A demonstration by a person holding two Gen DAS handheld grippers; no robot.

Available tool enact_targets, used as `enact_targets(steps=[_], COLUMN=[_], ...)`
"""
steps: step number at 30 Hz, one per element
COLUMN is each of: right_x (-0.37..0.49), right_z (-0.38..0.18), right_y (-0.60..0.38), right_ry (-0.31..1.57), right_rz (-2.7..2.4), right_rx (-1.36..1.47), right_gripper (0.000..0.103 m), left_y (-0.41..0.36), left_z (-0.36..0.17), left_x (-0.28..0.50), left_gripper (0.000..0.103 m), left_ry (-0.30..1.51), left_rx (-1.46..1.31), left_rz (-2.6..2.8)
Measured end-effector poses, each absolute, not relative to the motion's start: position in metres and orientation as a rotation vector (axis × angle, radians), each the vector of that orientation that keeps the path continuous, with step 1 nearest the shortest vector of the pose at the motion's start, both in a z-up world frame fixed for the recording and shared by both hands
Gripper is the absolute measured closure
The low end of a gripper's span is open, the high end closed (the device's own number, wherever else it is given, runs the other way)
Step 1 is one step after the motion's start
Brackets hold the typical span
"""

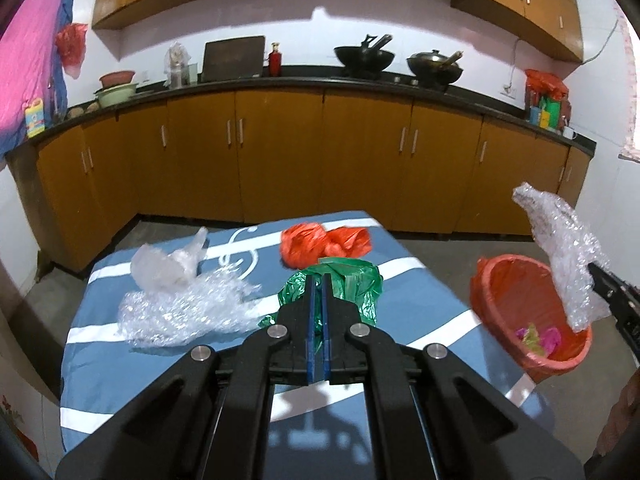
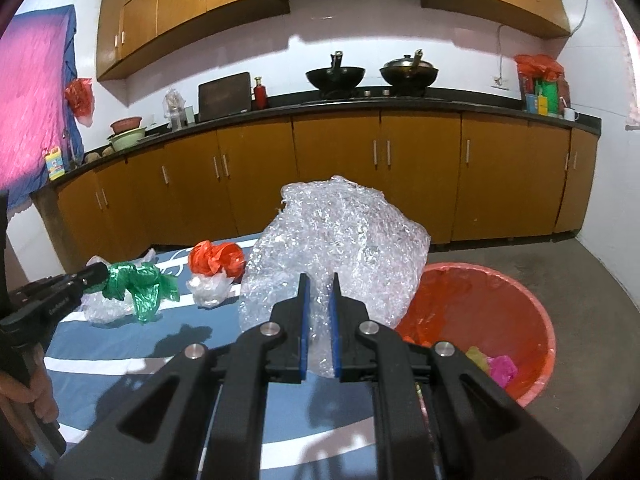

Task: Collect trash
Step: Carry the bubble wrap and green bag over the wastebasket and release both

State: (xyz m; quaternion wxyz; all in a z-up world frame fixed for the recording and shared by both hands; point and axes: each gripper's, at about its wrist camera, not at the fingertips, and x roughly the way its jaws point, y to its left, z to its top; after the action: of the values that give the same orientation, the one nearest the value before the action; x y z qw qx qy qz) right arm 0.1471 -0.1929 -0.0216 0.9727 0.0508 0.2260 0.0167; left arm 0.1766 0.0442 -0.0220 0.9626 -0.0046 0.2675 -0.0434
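My left gripper point(image 1: 319, 276) is shut on a crumpled green plastic bag point(image 1: 352, 284), lifted above the blue table point(image 1: 168, 364); the right wrist view shows the same green bag point(image 2: 140, 284) hanging from the left gripper point(image 2: 102, 272). My right gripper point(image 2: 319, 278) is shut on a sheet of bubble wrap point(image 2: 340, 240), held up beside the red bin point(image 2: 520, 312). From the left wrist view that bubble wrap point(image 1: 564, 248) hangs over the red bin point(image 1: 516, 300). On the table lie a red bag point(image 1: 320, 242), a clear bag point(image 1: 168, 264) and more bubble wrap point(image 1: 188, 312).
The bin stands at the table's right edge and holds pink and yellow scraps point(image 2: 496, 364). Brown cabinets point(image 1: 280, 152) under a dark counter run along the far wall, with woks point(image 1: 364, 58) on top. A concrete floor point(image 2: 560, 264) lies between the table and the cabinets.
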Motion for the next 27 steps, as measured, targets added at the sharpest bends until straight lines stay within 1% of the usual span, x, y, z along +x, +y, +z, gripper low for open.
enact_targets(steps=[17,27], right_x=[0.133,0.132], right_z=[-0.019,-0.03], right_y=[-0.256,-0.295], right_ry=[0.444,0.459], right_rz=[-0.06,-0.116], right_rx=[0.119,0.131], right_gripper=[0.093,0.093], left_y=[-0.042,-0.101], left_z=[-0.001,-0.005], left_x=[0.178,0.19], left_gripper=[0.101,0.101], left_ry=[0.491,0.496], left_rx=[0.018,0.025], left_rz=[-0.22,-0.318])
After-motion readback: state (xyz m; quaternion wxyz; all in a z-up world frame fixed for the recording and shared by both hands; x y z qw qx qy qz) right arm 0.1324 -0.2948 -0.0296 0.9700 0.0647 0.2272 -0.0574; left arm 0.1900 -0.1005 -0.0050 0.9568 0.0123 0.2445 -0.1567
